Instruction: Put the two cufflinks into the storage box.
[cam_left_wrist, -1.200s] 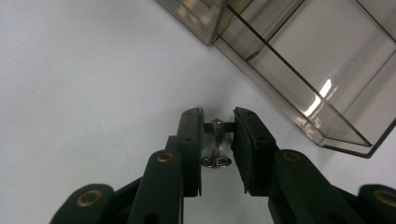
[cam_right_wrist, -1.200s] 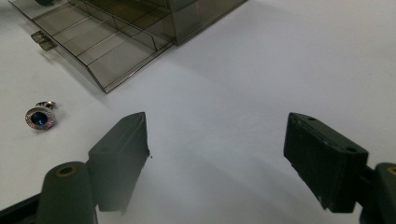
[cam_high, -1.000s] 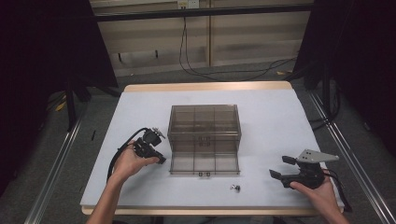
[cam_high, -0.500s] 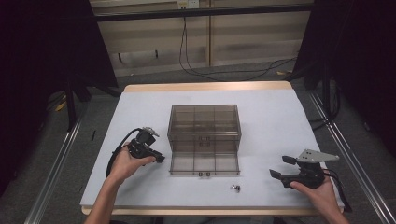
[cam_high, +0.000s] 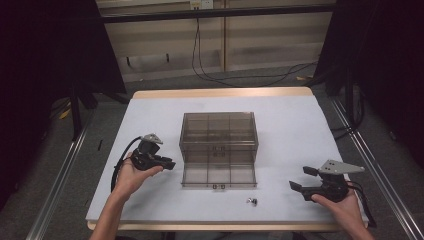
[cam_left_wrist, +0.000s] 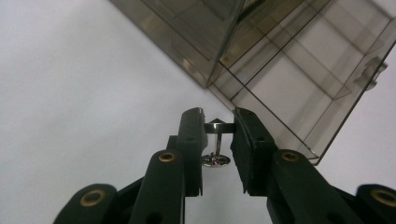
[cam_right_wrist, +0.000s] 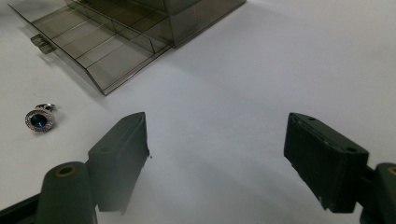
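Observation:
A smoky clear compartment box (cam_high: 218, 131) stands mid-table with its bottom drawer (cam_high: 219, 176) pulled out toward me. My left gripper (cam_high: 170, 164) hovers just left of the drawer. In the left gripper view its jaws (cam_left_wrist: 219, 117) are shut on a small silver cufflink (cam_left_wrist: 215, 140), pinched by its bar, with the drawer (cam_left_wrist: 299, 88) just beyond. A second cufflink (cam_high: 252, 201) with a blue stone (cam_right_wrist: 38, 120) lies on the table in front of the drawer. My right gripper (cam_high: 301, 178) is held open at the front right, its jaws (cam_right_wrist: 217, 140) wide apart with only the table between them.
The white tabletop (cam_high: 295, 135) has bare room on both sides of the box. Its front edge runs just under my hands. Metal rails (cam_high: 60, 175) flank the table, and cables (cam_high: 210, 70) lie on the floor behind it.
My left gripper has risen a little and drifted left, away from the drawer, still holding the cufflink. The right gripper has stayed put.

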